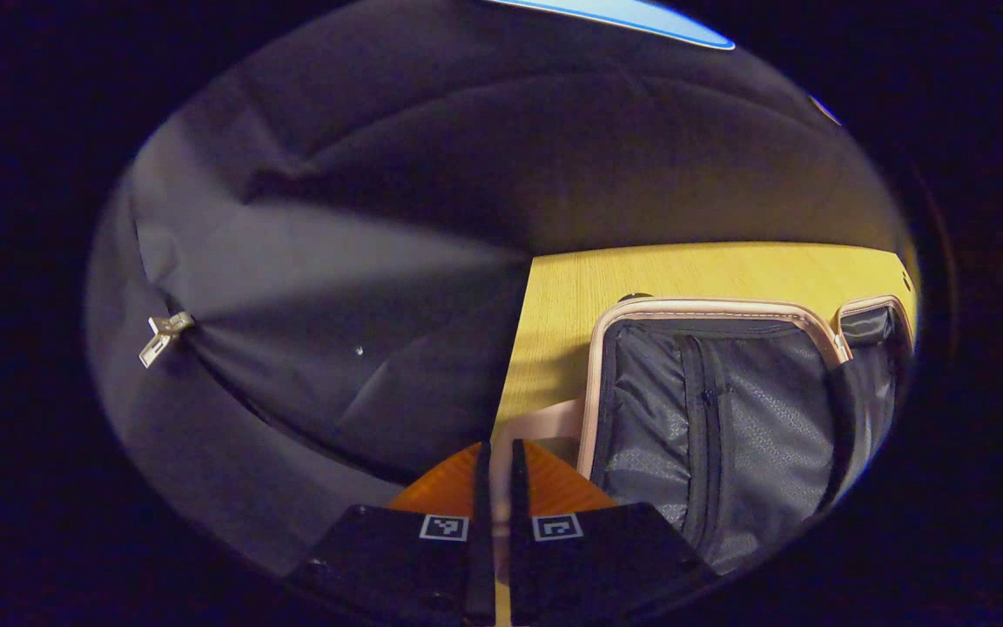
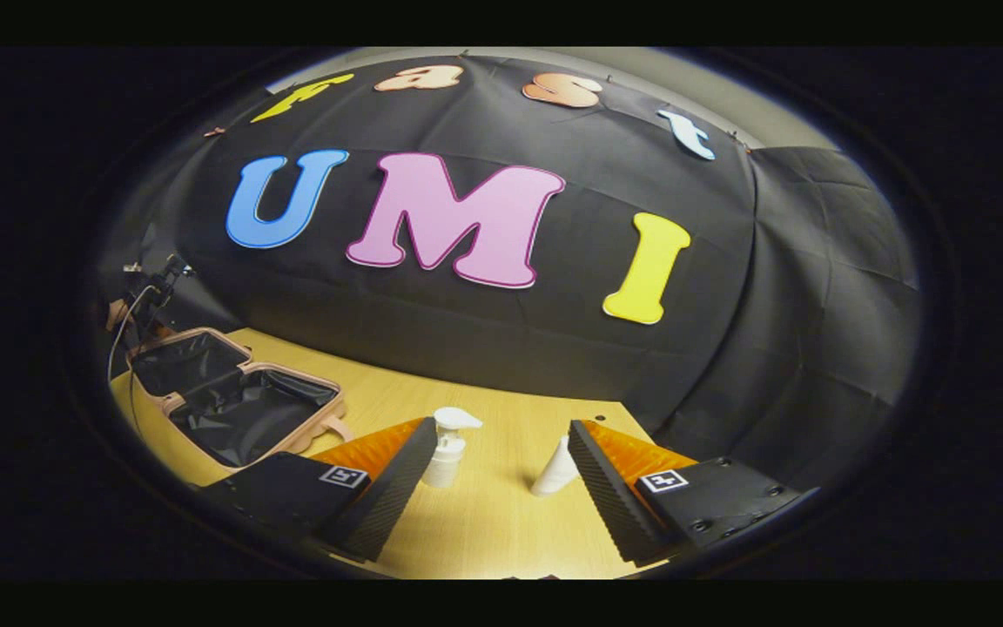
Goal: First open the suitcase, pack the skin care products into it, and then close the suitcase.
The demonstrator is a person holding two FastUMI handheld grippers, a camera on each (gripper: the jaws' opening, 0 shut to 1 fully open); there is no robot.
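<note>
Lying open on the wooden table point(image 1: 684, 270), the suitcase point(image 1: 719, 418) shows its grey lining in the left gripper view, right side cut off; the left gripper point(image 1: 494, 488) has its fingers pressed together. In the right gripper view, the right gripper point(image 2: 494, 461), fingers spread, frames a pump bottle point(image 2: 447, 446) and tube point(image 2: 555, 470); the suitcase point(image 2: 232, 405) sits far left.

Booth, as I find it. Black cloth wall point(image 2: 484, 348): creased, hung ahead of my right fingers, folding round a corner to their right. Wooden table point(image 2: 484, 514): pale, lit warmly, running beneath and beyond my fingers. Metal clip point(image 1: 164, 335): pinching the cloth, left of my left fingers.
</note>
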